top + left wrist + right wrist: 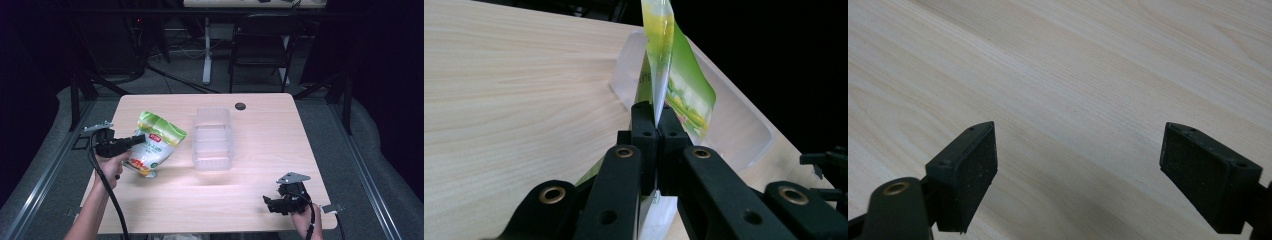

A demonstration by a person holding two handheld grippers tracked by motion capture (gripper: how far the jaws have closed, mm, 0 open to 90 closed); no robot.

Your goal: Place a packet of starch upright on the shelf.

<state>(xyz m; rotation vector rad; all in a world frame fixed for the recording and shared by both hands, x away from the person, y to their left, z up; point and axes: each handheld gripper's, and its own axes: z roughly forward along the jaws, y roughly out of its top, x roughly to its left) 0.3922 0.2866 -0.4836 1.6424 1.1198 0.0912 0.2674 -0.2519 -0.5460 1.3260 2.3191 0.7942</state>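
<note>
**Pouch pinched at its edge beside the clear bin**

Green-and-yellow snack pouch [154,145] hung tilted over the left part of the wooden table [260,200], its lower end near the tabletop; whether that end touched the wood could not be told. The left gripper [136,140] held it from the pouch's left side. In the left gripper view the two black jaws stood pressed together with the thin flat edge of the pouch [674,85] clamped between them, the bag rising above the pads and a white part of it showing below them. The left hand [111,165] came in from the bottom left, its cable trailing back along the forearm.

Just to the right of the pouch stood a clear plastic container [213,139], long and rectangular, near the middle of the table and apart from the bag. In the left gripper view the container [744,130] lay behind the pouch, its rim and wall visible on both sides of the bag.

The right gripper [270,203] sat low at the near right corner of the table, well apart from pouch and container, held in the right hand [302,220]. In the right gripper view its jaws stood wide apart with bare wood grain between the pads [970,175] and nothing held.

A small dark grommet [240,106] marked the table's far edge.
</note>
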